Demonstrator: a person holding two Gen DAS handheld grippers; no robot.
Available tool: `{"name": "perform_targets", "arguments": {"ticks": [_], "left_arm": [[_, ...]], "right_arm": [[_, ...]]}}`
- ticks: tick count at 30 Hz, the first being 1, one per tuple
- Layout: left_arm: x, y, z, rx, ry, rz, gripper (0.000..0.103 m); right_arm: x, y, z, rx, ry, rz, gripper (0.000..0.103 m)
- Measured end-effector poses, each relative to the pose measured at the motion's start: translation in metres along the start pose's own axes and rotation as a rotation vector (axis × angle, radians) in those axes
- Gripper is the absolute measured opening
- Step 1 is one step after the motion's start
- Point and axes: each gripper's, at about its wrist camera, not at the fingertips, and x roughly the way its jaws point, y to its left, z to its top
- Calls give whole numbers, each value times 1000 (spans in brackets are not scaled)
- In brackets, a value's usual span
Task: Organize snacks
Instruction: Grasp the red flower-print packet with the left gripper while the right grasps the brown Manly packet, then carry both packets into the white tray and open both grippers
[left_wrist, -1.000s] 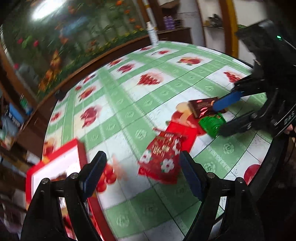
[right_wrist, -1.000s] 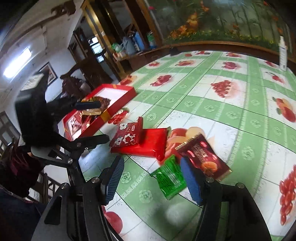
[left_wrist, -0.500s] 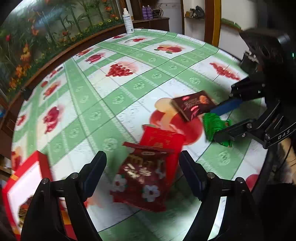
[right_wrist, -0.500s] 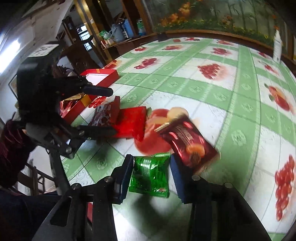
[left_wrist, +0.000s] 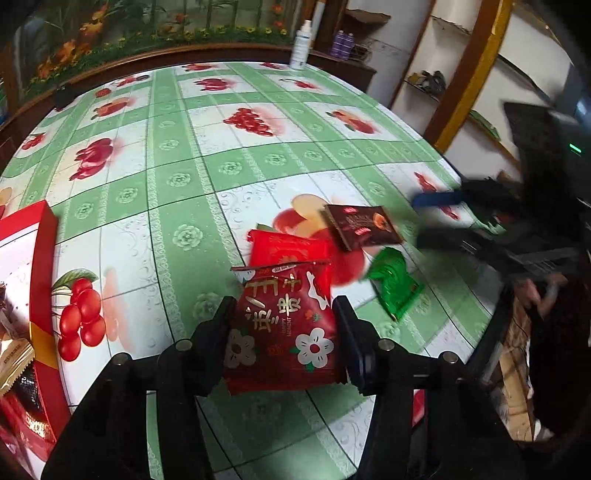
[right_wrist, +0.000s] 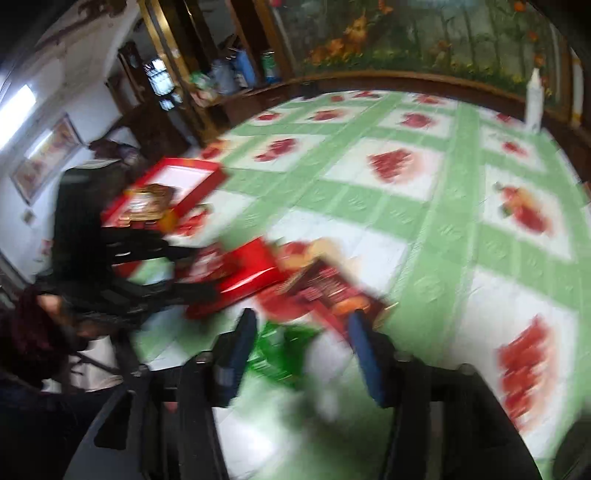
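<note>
Pickup of one snack is in hand: the left gripper (left_wrist: 282, 332), its jaws just closed, clamps a crinkly red foil packet (left_wrist: 282, 325) at lower centre. Next, a carry to the rigid red box (left_wrist: 35, 273) at left edge, judged its destination. The right gripper (right_wrist: 303, 347), jaws just widened, stands apart over a glossy green pouch (right_wrist: 280, 350).

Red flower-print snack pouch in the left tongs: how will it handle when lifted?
The red flower-print pouch looks puffy, so probably light. Its top seal crumples, so it will likely flop and sag from the left tongs. Glossy film could slip, though the closing pads already pinch both sides.
</note>
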Motion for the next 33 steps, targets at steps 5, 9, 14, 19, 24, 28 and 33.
{"name": "perform_targets", "arguments": {"ticks": [5, 9, 14, 19, 24, 28, 33], "left_arm": [[-1, 1, -2, -18, 12, 27, 51], [-1, 0, 1, -5, 17, 23, 52], [5, 1, 3, -10, 34, 9, 52], [7, 1, 1, -13, 30, 1, 52], [6, 0, 0, -27, 12, 6, 46], [4, 1, -2, -61, -4, 9, 45], [-2, 3, -5, -79, -29, 1, 37]], "right_arm": [[32, -3, 16, -78, 93, -22, 60], [54, 9, 22, -174, 148, -71, 60], [70, 9, 24, -186, 201, -84, 65], [66, 12, 19, -158, 182, -100, 44], [54, 20, 11, -105, 169, -132, 38], [47, 14, 9, 40, 163, -121, 36], [38, -7, 3, 214, 125, 32, 36]]}}
